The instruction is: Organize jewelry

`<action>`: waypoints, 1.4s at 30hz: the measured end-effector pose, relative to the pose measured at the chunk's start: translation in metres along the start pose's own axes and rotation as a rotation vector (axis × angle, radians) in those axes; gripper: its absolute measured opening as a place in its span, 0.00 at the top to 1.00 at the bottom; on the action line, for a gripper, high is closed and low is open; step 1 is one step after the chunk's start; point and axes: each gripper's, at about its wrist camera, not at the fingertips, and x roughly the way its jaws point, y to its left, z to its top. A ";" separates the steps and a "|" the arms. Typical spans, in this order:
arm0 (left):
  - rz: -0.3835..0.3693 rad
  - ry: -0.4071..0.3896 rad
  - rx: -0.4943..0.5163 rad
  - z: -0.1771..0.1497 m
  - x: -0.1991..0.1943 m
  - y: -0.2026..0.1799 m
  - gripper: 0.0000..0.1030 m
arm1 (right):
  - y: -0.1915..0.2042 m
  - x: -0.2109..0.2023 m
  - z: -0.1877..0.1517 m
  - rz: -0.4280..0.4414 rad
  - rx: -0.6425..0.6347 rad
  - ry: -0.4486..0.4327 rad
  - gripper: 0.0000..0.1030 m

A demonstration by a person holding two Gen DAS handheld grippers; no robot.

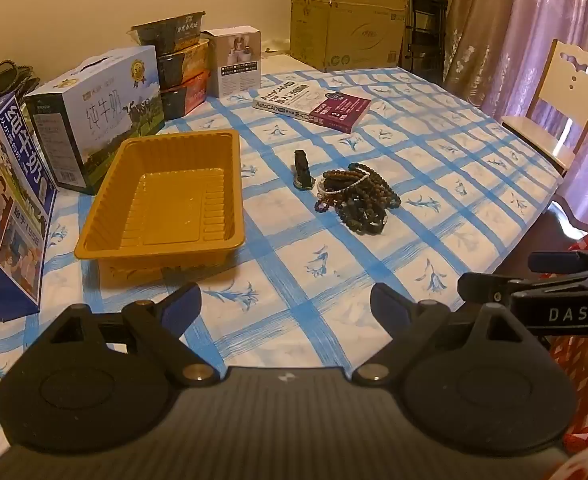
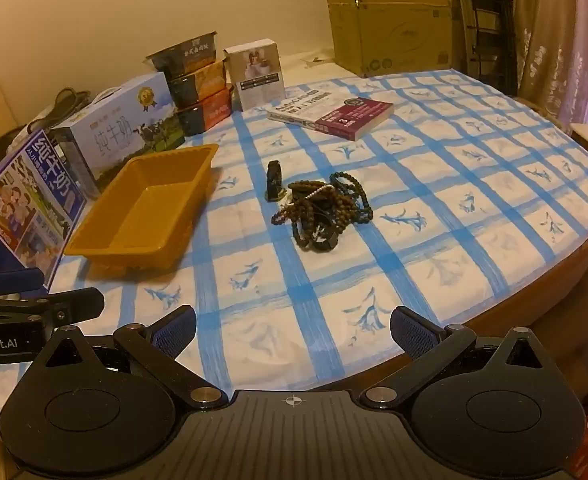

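A tangled heap of dark bead bracelets (image 1: 356, 196) (image 2: 324, 210) lies mid-table on the blue-checked cloth. A small dark upright piece (image 1: 302, 170) (image 2: 273, 181) stands just left of the heap. An empty orange plastic tray (image 1: 105, 236) (image 2: 93, 246) sits to the left of both. My left gripper (image 1: 285, 300) hangs open near the table's front edge, well short of tray and beads, nothing between its fingers. My right gripper (image 2: 293, 330) is open too, over the front edge and short of the heap. Each gripper shows at the side of the other's view.
Milk cartons (image 1: 93, 116) (image 2: 121, 132), stacked snack boxes (image 1: 179, 68) and a white box (image 1: 235, 60) line the back left. A book (image 1: 314, 106) (image 2: 334, 116) lies behind the beads, cardboard boxes (image 1: 346, 16) further back. A chair (image 1: 562, 104) stands at the right.
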 end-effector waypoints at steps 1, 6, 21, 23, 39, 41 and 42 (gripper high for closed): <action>0.006 -0.003 0.006 0.000 0.000 0.000 0.12 | 0.000 0.000 0.000 -0.001 0.001 0.005 0.00; 0.007 -0.010 0.008 0.000 0.000 -0.002 0.12 | 0.001 -0.001 0.000 -0.001 0.001 0.001 0.00; 0.001 -0.011 -0.002 0.001 -0.001 0.000 0.12 | -0.002 -0.009 0.001 -0.001 0.001 -0.008 0.00; 0.001 -0.012 -0.002 0.001 -0.002 0.000 0.12 | -0.003 -0.008 0.000 -0.001 0.002 -0.008 0.00; -0.001 -0.015 -0.002 0.002 -0.002 -0.002 0.12 | 0.004 -0.005 0.005 -0.002 -0.001 -0.011 0.00; 0.000 -0.016 -0.002 0.002 -0.002 -0.002 0.12 | -0.002 -0.005 -0.004 0.001 -0.002 -0.013 0.00; 0.000 -0.016 -0.002 0.002 -0.003 -0.002 0.12 | -0.001 -0.006 -0.002 0.000 -0.003 -0.013 0.00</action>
